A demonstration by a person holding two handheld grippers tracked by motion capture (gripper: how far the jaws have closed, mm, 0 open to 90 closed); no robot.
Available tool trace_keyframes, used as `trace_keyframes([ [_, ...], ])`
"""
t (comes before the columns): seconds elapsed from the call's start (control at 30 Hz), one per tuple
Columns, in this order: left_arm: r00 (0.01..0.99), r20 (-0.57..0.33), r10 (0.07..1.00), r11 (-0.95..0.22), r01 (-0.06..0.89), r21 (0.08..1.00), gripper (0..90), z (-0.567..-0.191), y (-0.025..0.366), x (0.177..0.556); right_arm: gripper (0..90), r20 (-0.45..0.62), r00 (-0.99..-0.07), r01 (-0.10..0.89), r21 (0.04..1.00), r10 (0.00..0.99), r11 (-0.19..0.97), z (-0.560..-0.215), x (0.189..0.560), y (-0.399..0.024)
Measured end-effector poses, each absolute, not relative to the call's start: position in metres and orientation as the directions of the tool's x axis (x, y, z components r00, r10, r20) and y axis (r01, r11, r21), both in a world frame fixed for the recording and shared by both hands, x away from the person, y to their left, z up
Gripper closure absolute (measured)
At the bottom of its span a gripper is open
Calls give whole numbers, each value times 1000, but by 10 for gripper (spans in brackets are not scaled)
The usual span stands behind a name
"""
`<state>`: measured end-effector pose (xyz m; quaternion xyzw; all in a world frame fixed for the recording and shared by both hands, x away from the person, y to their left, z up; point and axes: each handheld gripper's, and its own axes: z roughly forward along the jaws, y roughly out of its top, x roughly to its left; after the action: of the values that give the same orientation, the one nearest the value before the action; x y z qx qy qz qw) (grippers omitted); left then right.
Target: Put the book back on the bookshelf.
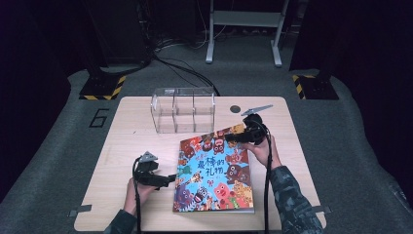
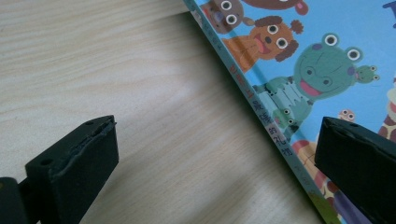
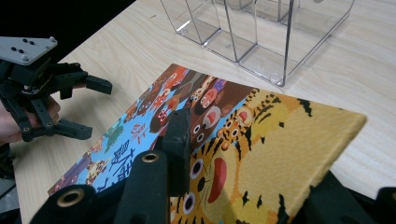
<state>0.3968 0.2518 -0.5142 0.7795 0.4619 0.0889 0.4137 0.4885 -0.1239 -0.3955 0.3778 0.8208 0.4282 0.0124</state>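
High view: picture book (image 1: 214, 173) lies on the table (image 1: 122, 146), front-right of centre, its far right corner pinched and raised off the wood by the right gripper (image 1: 233, 138), clenched on that corner. Left gripper (image 1: 170, 178) sits at the book's left edge, jaws apart, 1 over the cover, gripping nothing. Just behind the book, clear 3-compartment box (image 1: 183, 110); its compartments look empty.
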Motion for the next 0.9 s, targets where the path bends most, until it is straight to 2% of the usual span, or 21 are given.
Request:
trace_keyframes([
  [0.4,579,-284,765,-216,645,734,0,-504,250,399,635,242,-754,531,772,611,350,-393,478,-126],
  [0.9,599,-269,754,-221,618,755,0,-495,242,395,633,181,-783,446,831,595,334,-388,461,-130],
])
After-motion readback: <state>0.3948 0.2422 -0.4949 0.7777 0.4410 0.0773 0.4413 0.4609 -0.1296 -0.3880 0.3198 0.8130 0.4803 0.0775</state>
